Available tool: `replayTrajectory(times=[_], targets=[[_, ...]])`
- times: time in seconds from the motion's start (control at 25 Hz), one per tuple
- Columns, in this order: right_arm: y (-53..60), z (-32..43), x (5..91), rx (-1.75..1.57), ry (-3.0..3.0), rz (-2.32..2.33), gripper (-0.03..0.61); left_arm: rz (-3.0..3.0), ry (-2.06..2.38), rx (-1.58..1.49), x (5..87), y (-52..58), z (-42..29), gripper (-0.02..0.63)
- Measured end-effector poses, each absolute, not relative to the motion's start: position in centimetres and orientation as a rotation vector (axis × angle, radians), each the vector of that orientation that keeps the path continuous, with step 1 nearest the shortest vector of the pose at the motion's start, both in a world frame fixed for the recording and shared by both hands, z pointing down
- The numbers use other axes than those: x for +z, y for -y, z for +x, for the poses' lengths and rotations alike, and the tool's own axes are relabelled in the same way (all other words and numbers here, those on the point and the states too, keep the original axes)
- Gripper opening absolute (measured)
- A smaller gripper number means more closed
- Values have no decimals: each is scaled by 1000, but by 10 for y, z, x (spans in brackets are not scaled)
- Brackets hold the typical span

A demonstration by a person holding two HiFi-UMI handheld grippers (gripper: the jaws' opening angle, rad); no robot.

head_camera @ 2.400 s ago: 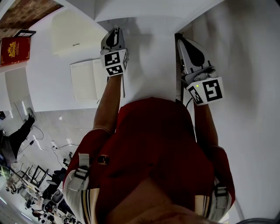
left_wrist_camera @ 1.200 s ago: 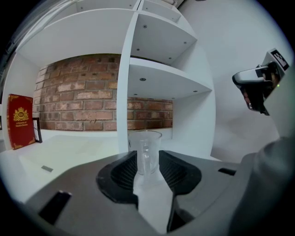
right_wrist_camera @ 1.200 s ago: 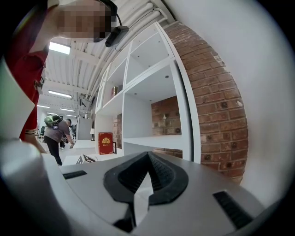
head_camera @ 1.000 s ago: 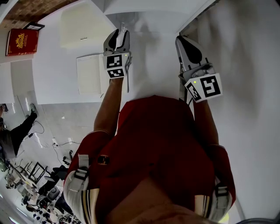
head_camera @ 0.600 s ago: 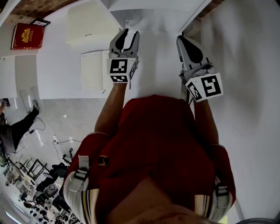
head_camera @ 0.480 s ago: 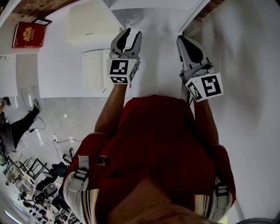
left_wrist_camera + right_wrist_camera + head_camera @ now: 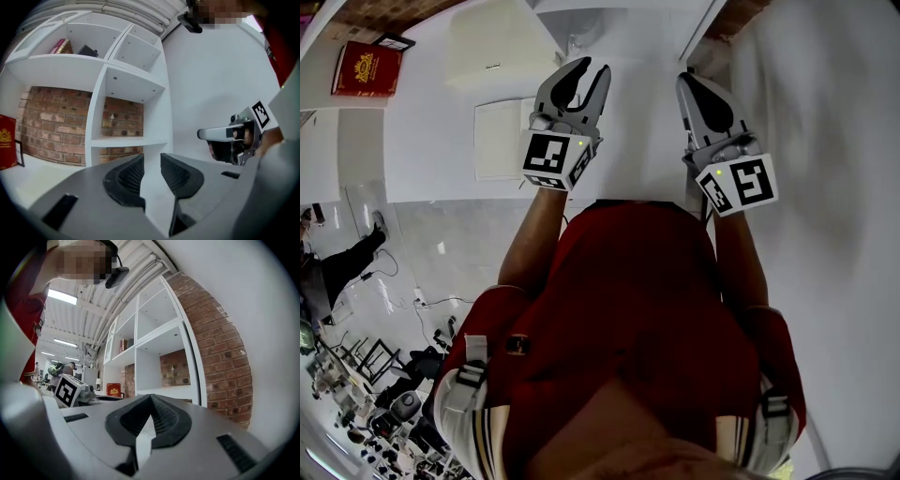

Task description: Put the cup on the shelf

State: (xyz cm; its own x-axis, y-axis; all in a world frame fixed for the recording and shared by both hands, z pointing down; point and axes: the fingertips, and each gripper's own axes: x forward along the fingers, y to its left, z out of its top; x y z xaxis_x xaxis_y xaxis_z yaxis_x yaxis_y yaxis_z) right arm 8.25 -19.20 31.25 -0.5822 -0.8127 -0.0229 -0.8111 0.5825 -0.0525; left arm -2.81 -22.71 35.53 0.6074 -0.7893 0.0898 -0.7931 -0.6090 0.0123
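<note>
Shelving (image 7: 129,142) of white boards against a brick wall (image 7: 51,122) is seen ahead of both grippers. In the head view a faint, see-through shape, taken to be the cup (image 7: 577,41), is made out on a white board just beyond the tips of the left gripper (image 7: 590,69) and apart from them. It is too blurred for its rim or base to be told.

The jaws of the left gripper stand well apart and are closing. Nothing is held, and only a white upright of the shelving is seen through the gap. The right gripper (image 7: 688,86) is held alongside, near the shelving's edge, with its jaws brought together at the tips and nothing between them. A red book (image 7: 364,68) is seen well off to the left.

The cup is judged to be light, thin-walled and smooth, so likely slippery and easily crushed or cracked. If it must be taken again, a gentle hold across the middle of its wall is advised.

It is judged to stand upright, long axis vertical and mouth upward, though this cannot be confirmed.
</note>
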Motion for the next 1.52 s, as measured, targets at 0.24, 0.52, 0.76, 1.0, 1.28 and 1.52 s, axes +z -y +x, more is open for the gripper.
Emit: replayTrajectory(times=[0.24,0.52,0.76,1.0,1.28,1.52], targets=[[176,82,303,-37,-2743,-1391,-3,2828,1313,68,326,200,-21,57],[154,78,293,-17,-2735,-1357,-3,2881,1276,7,303,170,-15,8],[138,74,288,-16,-2731,-1325,-3,2909,1235,-2,294,148,-11,6],[128,69,285,-17,-2732,-1292,-3,2915,1212,0,291,135,-10,6],[123,63,285,2,-2758,-1280,-3,2925,1202,-13,290,131,-9,6],[120,63,284,10,-2763,-1276,-3,2929,1196,-30,288,129,-7,6]])
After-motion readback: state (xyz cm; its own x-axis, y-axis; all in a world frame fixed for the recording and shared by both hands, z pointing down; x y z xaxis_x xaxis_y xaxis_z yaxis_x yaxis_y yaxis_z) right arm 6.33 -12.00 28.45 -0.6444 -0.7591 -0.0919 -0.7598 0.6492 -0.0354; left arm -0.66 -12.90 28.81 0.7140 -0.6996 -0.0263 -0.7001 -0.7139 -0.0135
